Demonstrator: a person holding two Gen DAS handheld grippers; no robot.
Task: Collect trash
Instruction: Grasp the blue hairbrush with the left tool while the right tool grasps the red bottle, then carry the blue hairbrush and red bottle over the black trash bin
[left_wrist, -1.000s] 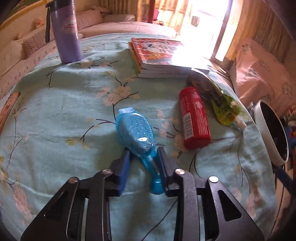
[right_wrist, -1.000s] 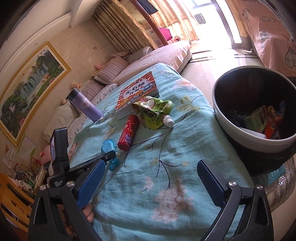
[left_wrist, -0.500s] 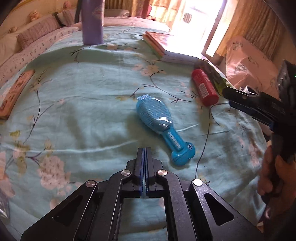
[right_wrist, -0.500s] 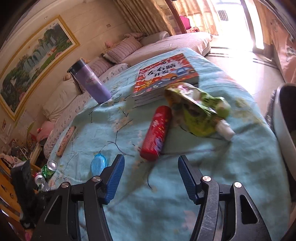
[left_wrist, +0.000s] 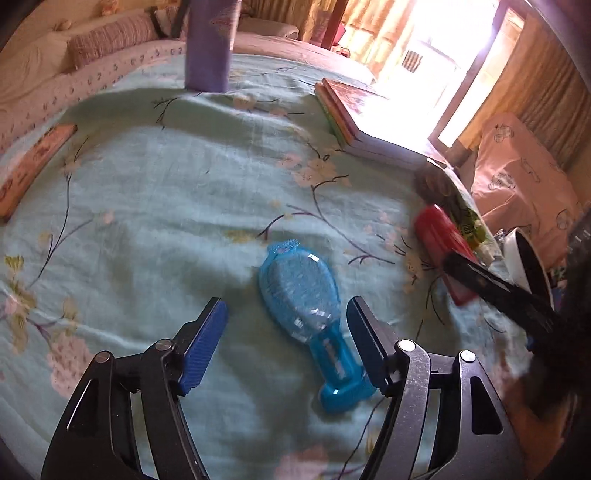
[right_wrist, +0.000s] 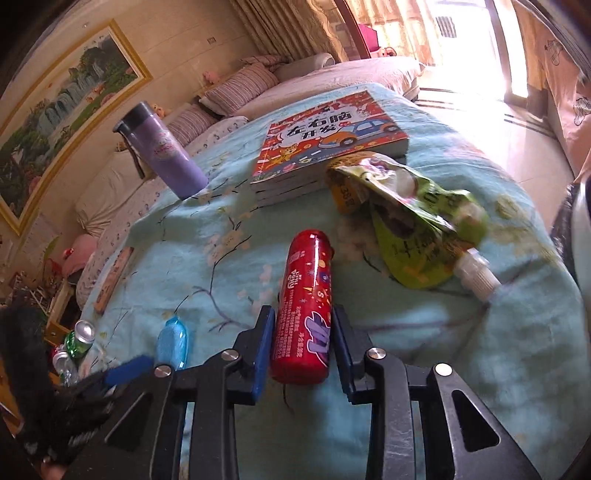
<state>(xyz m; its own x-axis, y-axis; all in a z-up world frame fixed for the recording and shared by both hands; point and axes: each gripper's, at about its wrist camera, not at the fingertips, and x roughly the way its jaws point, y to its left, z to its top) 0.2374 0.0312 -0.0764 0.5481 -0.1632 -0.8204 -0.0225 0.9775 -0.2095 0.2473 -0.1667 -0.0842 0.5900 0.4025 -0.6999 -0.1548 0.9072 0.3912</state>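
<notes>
A red candy tube lies on the light blue floral cloth; it also shows in the left wrist view. My right gripper has its jaws closed against both sides of the tube's near end. A green and yellow drink pouch with a white spout lies right of the tube. A blue plastic brush-shaped package lies on the cloth. My left gripper is open, low over the cloth, with the package's handle beside its right finger.
A purple bottle stands at the back left. A stack of children's books lies behind the pouch. The white-rimmed black trash bin stands off the table's right edge. A wooden strip lies at the left.
My left gripper opened and came forward around the blue package. My right gripper moved forward onto the red tube and its jaws closed in on it.
</notes>
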